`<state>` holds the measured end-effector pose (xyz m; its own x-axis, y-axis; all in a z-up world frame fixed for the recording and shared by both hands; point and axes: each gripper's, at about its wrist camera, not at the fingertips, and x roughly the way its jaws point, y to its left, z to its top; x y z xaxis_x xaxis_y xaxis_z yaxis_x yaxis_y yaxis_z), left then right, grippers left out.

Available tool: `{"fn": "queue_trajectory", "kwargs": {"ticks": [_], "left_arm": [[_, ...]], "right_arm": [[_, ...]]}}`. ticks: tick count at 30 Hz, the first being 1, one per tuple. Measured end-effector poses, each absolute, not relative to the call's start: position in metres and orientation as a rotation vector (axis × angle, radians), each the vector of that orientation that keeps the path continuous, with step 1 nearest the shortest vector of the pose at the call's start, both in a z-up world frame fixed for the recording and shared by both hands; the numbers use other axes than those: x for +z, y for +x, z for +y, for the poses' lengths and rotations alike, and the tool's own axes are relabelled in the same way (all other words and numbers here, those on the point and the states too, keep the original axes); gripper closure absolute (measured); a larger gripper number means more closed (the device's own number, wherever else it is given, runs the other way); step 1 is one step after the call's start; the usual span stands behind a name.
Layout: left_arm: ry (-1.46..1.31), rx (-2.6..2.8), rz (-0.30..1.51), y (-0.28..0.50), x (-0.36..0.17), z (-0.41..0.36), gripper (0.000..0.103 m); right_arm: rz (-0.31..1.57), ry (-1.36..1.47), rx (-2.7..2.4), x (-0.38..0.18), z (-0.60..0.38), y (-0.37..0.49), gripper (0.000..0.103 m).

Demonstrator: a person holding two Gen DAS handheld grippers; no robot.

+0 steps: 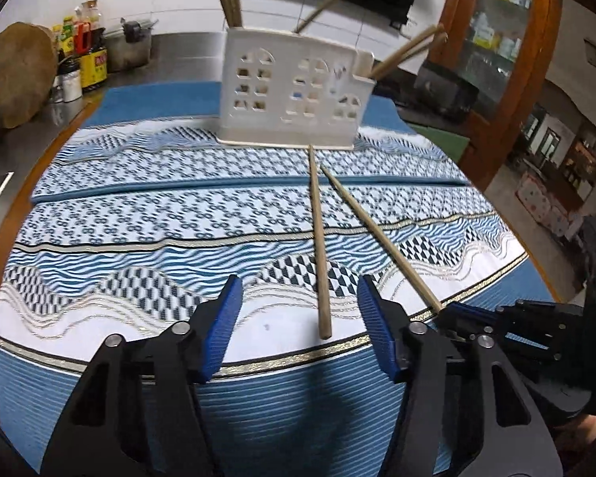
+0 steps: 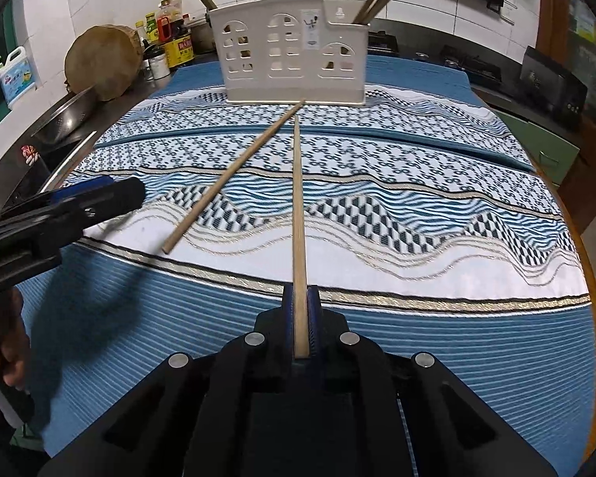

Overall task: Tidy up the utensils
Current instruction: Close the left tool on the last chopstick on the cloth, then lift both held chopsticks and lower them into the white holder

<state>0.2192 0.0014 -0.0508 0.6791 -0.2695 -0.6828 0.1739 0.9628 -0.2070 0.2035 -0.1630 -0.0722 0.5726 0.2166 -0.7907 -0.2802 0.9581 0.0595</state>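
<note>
A white slotted utensil holder (image 1: 294, 91) (image 2: 294, 51) stands at the far side of the patterned blue-and-white mat (image 2: 417, 198), with several wooden chopsticks upright in it. Two more chopsticks lie on the mat, their far tips near the holder's base. My right gripper (image 2: 300, 292) (image 1: 453, 314) is shut on the near end of one chopstick (image 2: 298, 198) (image 1: 377, 230). The other chopstick (image 1: 318, 238) (image 2: 234, 171) lies loose. Its near end sits between the blue pads of my left gripper (image 1: 298, 290) (image 2: 127, 194), which stand apart and do not touch it.
A round wooden block (image 2: 99, 63), sauce bottles (image 2: 171, 35) and a metal colander (image 2: 67, 119) sit on the counter to the left. A wooden glass-door cabinet (image 1: 496, 59) stands at the right. The table's wooden rim (image 2: 594, 278) curves along the mat's right side.
</note>
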Motion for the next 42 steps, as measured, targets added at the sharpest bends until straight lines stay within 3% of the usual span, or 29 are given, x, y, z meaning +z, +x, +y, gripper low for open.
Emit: {"fn": "queue_trajectory", "kwargs": {"ticks": [12, 25, 29, 42], "left_arm": [[-0.058, -0.284, 0.845, 0.242, -0.068, -0.029, 0.079], [-0.017, -0.254, 0.878, 0.253, -0.079, -0.037, 0.086], [0.009, -0.231, 0.882, 0.253, -0.078, -0.042, 0.097], [-0.003, -0.245, 0.884, 0.253, -0.079, -0.042, 0.096]], "right_arm": [[0.919, -0.041, 0.311, -0.076, -0.169, 0.208, 0.096], [0.915, -0.043, 0.317, -0.077, -0.169, 0.207, 0.095], [0.914, -0.045, 0.316, -0.076, -0.169, 0.208, 0.096], [0.912, -0.043, 0.319, -0.077, -0.169, 0.211, 0.096]]}}
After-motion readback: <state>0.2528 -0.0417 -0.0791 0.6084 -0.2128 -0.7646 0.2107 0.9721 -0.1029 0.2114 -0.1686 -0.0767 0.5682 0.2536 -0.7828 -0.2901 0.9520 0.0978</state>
